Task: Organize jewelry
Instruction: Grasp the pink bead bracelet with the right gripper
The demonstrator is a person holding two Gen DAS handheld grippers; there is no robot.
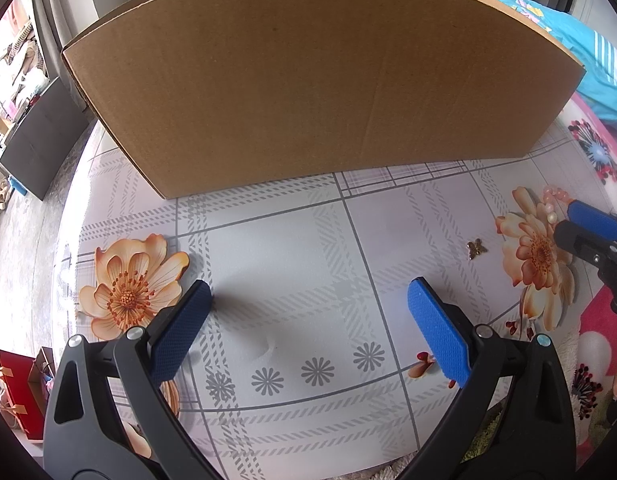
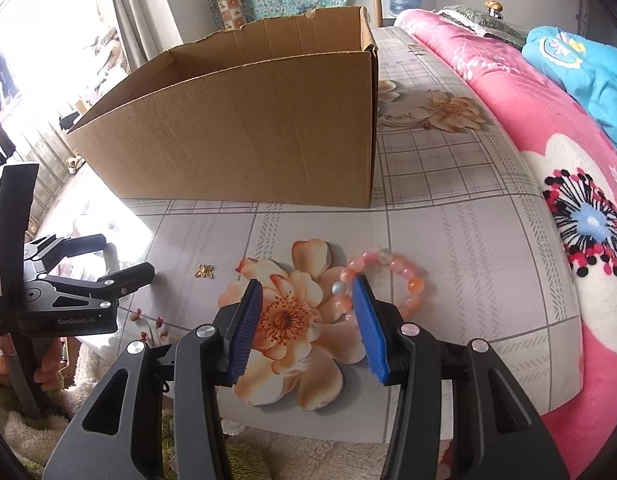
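Note:
A pink and orange bead bracelet lies on the flowered tablecloth, just ahead and right of my open right gripper; its right fingertip overlaps the bracelet's near left side. A small gold flower charm lies on the cloth to the left; it also shows in the left wrist view. An open cardboard box stands behind them, filling the back of the left wrist view. My left gripper is open and empty above bare cloth. A few bracelet beads show beside the right gripper.
A pink flowered blanket and a turquoise cloth lie along the right side. The table edge is close below the right gripper. A red bag stands on the floor at the left.

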